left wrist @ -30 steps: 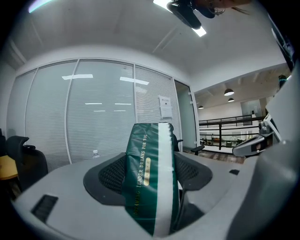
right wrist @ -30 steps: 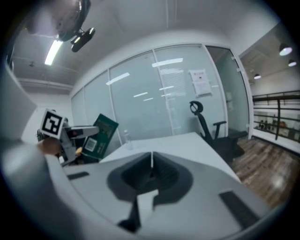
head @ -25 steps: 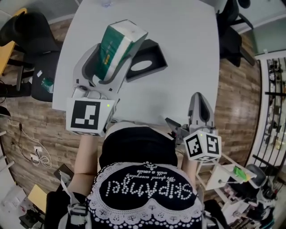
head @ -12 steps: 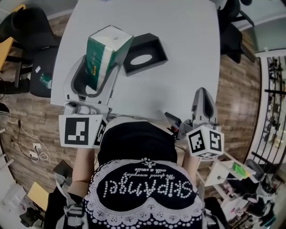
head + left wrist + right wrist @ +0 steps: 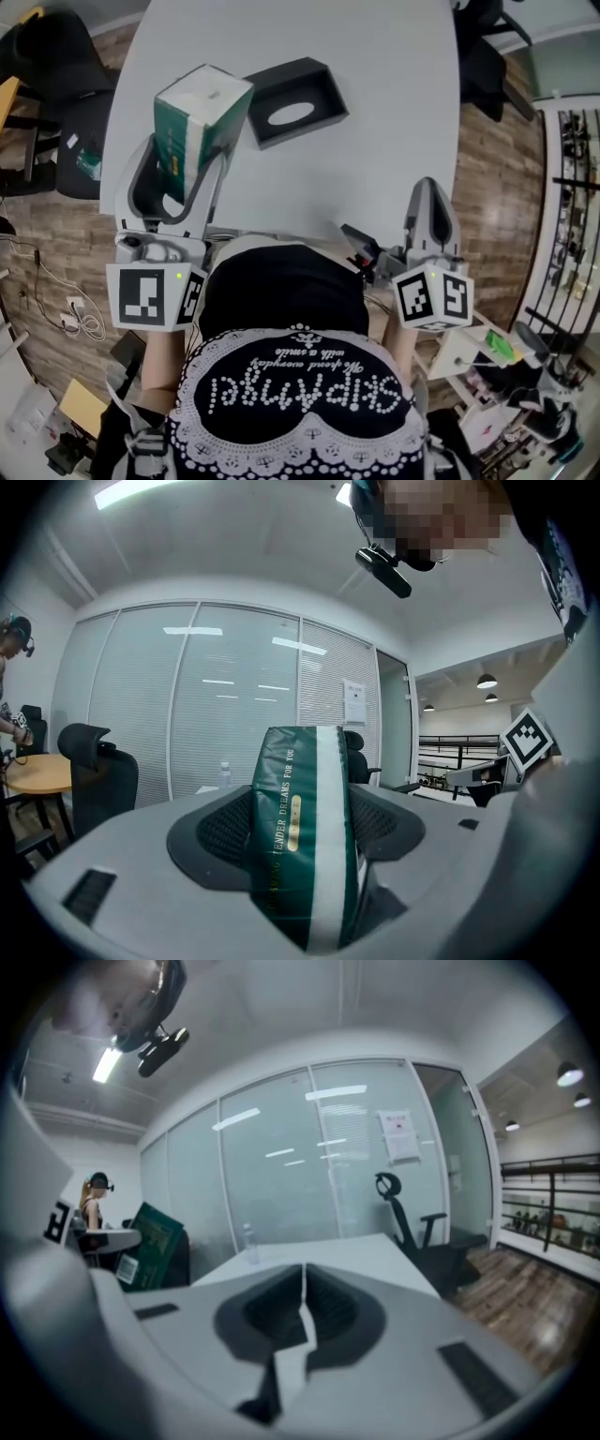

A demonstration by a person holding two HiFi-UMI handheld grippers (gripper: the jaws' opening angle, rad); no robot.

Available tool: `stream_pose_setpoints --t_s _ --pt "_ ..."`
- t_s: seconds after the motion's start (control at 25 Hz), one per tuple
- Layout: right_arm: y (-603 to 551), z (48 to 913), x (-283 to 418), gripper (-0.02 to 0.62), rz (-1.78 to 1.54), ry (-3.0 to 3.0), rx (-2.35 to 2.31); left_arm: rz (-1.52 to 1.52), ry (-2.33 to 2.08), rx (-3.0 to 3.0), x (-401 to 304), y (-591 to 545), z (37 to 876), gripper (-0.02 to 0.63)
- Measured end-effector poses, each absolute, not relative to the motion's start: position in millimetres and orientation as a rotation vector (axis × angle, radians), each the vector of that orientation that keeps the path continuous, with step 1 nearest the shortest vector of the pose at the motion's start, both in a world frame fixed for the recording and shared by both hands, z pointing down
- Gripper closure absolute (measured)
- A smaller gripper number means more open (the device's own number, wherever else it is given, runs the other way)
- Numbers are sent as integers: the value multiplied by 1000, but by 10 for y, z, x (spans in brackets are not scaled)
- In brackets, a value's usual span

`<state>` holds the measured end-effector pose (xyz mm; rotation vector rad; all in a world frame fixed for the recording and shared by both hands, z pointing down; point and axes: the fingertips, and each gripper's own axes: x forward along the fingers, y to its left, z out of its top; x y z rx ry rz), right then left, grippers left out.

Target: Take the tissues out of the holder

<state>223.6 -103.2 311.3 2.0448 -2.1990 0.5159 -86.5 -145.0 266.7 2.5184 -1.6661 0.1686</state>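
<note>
I'm pinching the tissue pack (image 5: pixel 195 114) in the left gripper (image 5: pixel 192 157) jaws, right gripper (image 5: pixel 429 187) jaws pressed together; the slick pack could be slipping free.

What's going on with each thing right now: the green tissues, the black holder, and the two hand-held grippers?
Green tissue pack: out of the holder, held up above the table.
Black holder: lying on the table, apart from the pack.
Left hand-held gripper: shut on the green tissue pack.
Right hand-held gripper: shut, holding nothing.
</note>
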Motion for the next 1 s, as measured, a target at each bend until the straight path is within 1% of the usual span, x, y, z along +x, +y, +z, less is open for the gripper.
stream_pose_setpoints --t_s 0.56,1.0 --pt "-912 3139 2212 561 539 -2188 2021 192 -1634 2436 -928 -1212 2906 275" --pt "-833 3194 2237 561 582 -2161 2037 195 -1585 2420 -832 -1179 3001 275"
